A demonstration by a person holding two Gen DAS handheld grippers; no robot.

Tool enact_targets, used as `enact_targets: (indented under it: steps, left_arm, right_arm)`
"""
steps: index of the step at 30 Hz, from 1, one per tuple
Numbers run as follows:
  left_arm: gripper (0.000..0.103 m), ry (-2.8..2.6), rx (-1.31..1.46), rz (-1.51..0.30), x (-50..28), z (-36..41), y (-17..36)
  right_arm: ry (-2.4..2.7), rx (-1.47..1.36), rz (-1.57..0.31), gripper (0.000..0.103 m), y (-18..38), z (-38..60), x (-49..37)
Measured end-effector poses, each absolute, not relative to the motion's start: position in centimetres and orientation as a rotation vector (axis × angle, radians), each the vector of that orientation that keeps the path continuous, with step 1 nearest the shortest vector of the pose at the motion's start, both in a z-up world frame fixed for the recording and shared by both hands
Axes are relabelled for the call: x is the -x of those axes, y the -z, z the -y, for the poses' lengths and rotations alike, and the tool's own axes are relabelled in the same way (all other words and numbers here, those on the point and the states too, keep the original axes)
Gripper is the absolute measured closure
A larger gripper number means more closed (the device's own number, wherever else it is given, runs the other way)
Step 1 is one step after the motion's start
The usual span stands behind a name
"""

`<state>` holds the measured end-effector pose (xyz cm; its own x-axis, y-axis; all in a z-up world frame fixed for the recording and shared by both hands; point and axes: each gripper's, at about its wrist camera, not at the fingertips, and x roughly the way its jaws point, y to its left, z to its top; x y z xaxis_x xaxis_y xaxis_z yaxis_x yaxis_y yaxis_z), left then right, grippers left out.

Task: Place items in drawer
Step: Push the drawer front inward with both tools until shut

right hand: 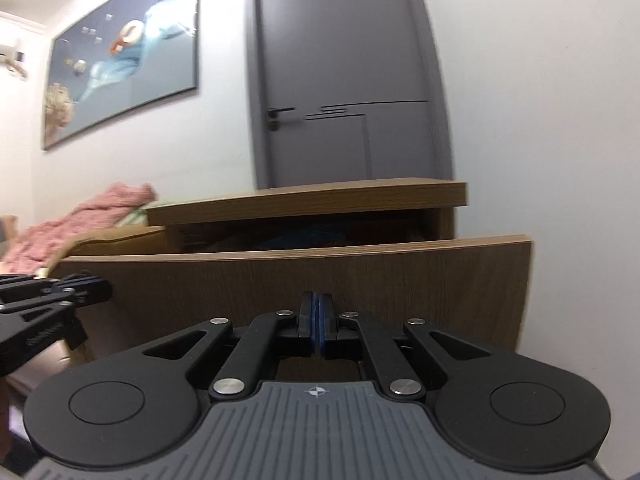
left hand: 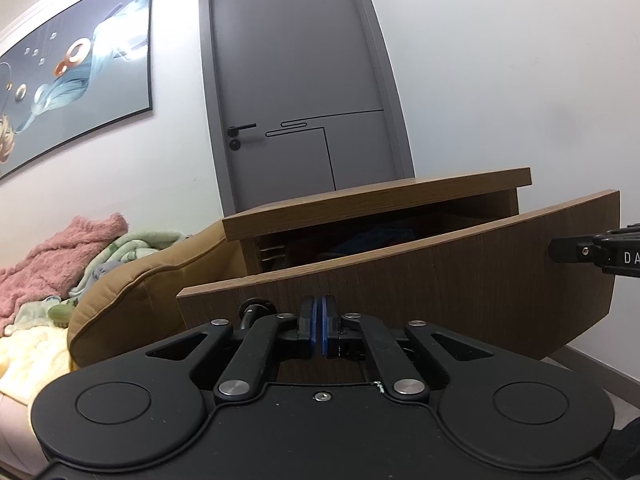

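Wooden drawer [right hand: 296,280] stands pulled out from the nightstand [right hand: 312,196], something dark and blue already lying inside.

Stowing looks mostly done, with closing left, I'd judge; left hand-held gripper [left hand: 319,322] and right hand-held gripper [right hand: 317,318] both have pads pressed together, holding nothing; both sit close against the drawer front, contact unclear.

Can't really make out what's inside the drawer [left hand: 384,240], just dark shadowy blue stuff. The right wrist view is smeared, so the painting [right hand: 124,52] is fuzzy.
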<state>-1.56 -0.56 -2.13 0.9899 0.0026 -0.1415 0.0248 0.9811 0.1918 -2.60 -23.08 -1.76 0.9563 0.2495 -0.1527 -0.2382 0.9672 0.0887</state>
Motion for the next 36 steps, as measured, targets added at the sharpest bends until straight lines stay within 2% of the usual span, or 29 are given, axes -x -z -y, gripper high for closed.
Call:
enact_targets:
  steps: [36]
  left_arm:
    - [0.100,0.028,-0.244,-0.131,-9.0,-3.3,1.1]
  right_arm:
    - [-0.230,-0.046,-0.153,0.101,1.3,23.1,-7.3]
